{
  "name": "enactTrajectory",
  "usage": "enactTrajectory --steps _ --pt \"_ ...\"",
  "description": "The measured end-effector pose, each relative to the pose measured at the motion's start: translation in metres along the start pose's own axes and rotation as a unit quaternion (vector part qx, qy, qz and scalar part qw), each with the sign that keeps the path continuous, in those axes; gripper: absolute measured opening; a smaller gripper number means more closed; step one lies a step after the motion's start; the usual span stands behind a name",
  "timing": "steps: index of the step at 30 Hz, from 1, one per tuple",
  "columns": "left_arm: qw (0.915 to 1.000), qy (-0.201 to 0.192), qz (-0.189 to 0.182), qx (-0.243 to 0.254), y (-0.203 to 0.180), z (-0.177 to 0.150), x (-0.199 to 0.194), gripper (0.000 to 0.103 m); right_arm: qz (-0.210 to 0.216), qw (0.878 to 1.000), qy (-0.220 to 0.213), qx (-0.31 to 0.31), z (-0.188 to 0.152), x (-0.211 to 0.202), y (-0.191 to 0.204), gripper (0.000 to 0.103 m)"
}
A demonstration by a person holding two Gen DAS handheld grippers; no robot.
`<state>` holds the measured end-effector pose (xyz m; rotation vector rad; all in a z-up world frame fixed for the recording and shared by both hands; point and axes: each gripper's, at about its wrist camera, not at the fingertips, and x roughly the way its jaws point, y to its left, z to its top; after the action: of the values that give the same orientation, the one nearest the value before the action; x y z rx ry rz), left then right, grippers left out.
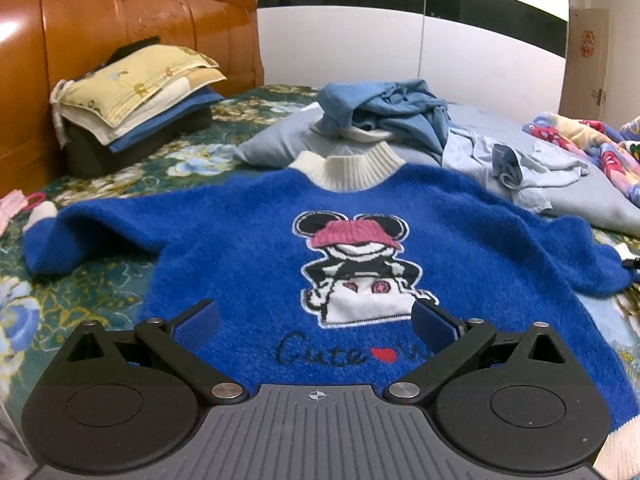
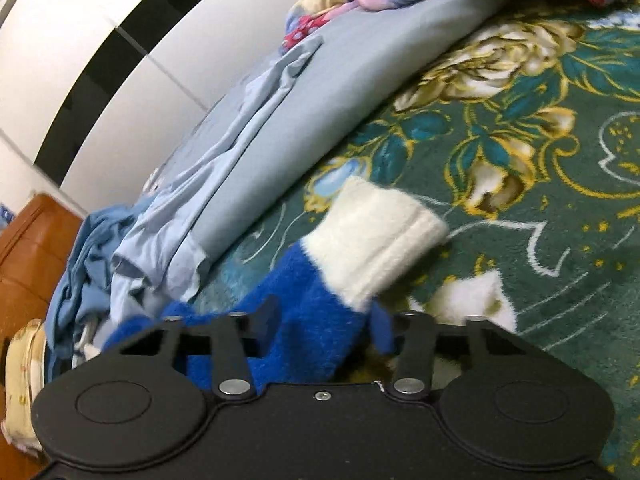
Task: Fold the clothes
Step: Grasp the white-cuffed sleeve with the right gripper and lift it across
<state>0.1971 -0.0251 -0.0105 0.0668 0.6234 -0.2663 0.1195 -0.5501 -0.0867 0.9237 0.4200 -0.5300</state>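
Blue sweater (image 1: 248, 248) spread face-up on the bed (image 1: 104, 280), sleeves out, flat for folding; left claw (image 1: 316, 320) released above its hem; right claw (image 2: 324, 320) grasping the sleeve (image 2: 312, 292) near its white cuff (image 2: 376, 236), likely to fold it inward.

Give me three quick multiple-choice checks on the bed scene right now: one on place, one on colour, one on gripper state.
1. Where is the folded stack?
A. by the headboard
B. on the sweater
C. on the floor

2. What colour is the collar of the blue sweater?
A. red
B. cream
C. black

3. How is the left gripper?
A. shut on the collar
B. shut on a sleeve
C. open over the sweater front

Answers: 1 A, the stack lies against the wooden headboard; 2 B, ribbed cream knit; 3 C, its fingers stand wide apart with nothing between.
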Motion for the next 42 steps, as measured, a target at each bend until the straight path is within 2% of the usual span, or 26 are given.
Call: enactTrajectory --steps 1,6,12,14,17,21,23,26,30,34,37,42 --pt "1.0000 0.001 -0.001 0.001 0.000 -0.001 0.001 0.103 0.011 1.000 -0.009 -0.005 0.004 -0.007 0.007 0.016" --pt "1.0000 0.004 -0.001 0.004 0.003 -0.002 0.001 0.103 0.066 0.996 -0.056 -0.028 0.026 -0.040 0.042 0.014" --pt "0.9999 0.002 -0.004 -0.015 0.014 -0.005 -0.003 0.103 0.131 0.984 -0.111 -0.057 0.051 -0.080 0.085 0.013" --pt "0.9997 0.001 -0.006 -0.022 0.018 -0.005 -0.004 0.103 0.173 0.974 -0.124 -0.083 0.056 -0.098 0.114 0.013" --pt "0.9994 -0.001 -0.006 -0.033 0.024 -0.007 -0.005 0.103 0.242 0.952 -0.118 -0.143 0.043 -0.121 0.164 0.013" --pt "0.9989 0.000 -0.007 -0.045 0.032 -0.011 -0.009 0.103 0.316 0.918 -0.069 -0.228 -0.007 -0.133 0.214 0.013" --pt "0.9988 0.000 -0.005 -0.049 0.037 -0.013 -0.011 0.103 0.336 0.902 -0.032 -0.270 -0.041 -0.131 0.232 0.013" --pt "0.9983 -0.001 -0.002 -0.059 0.045 -0.016 -0.017 0.103 0.347 0.882 0.029 -0.316 -0.094 -0.121 0.248 0.013" --pt "0.9972 -0.008 0.005 -0.074 0.058 -0.020 -0.024 0.103 0.342 0.860 0.085 -0.369 -0.153 -0.113 0.254 0.013" --pt "0.9940 -0.013 0.010 -0.108 0.072 -0.020 -0.026 0.103 0.312 0.843 0.101 -0.427 -0.193 -0.112 0.254 0.013" --pt "0.9895 -0.017 0.001 -0.144 0.079 -0.022 -0.025 0.103 0.285 0.838 0.114 -0.451 -0.214 -0.112 0.250 0.013" --pt "0.9868 -0.008 -0.012 -0.161 0.079 -0.025 -0.021 0.103 0.267 0.821 0.144 -0.483 -0.244 -0.108 0.239 0.014"
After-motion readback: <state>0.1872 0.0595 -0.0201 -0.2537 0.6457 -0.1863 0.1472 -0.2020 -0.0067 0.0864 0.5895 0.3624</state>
